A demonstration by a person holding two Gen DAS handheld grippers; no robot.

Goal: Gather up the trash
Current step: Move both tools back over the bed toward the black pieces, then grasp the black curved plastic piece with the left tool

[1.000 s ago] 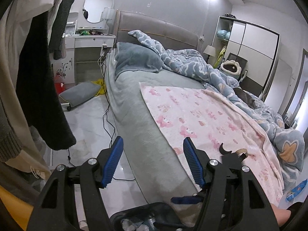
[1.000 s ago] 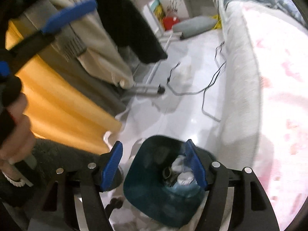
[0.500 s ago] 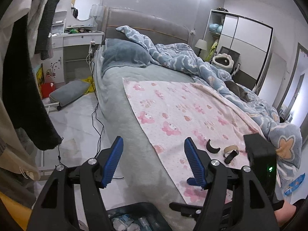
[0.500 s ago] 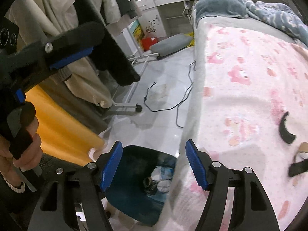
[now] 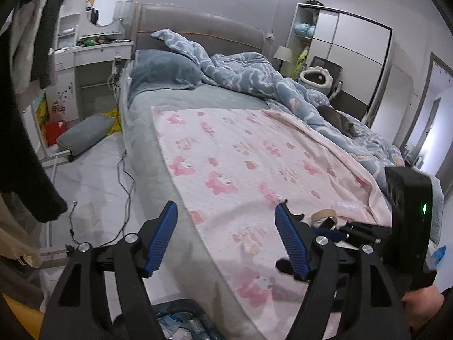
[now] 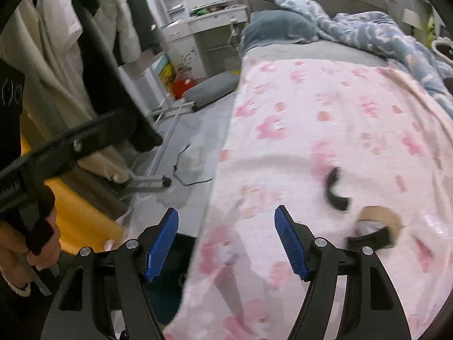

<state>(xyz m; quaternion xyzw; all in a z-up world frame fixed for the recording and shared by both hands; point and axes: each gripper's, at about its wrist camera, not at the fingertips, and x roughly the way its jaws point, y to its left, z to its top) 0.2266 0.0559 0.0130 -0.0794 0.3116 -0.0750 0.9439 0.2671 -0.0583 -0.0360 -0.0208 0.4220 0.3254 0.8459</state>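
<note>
Bed (image 6: 325, 130): only our right view shows the curved black scrap (image 6: 334, 189) whole.
Tape ring (image 6: 379, 221): tan, flattened.
Tongs: left tongs (image 5: 226, 235) and right tongs (image 6: 226, 240) both opening, empty.

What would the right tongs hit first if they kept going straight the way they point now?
Probably the pink patterned blanket near the bed's edge. Right tongs are empty and opening; the black curved scrap lies off to the right.

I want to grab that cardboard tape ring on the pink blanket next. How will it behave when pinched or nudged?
The cardboard ring looks like a thin, hollow, empty tape core, so probably very light and easy to squash if pinched hard. It lies flat on the soft pink blanket, so it seems unlikely to roll; a nudge may just slide it or press it into the fabric.
</note>
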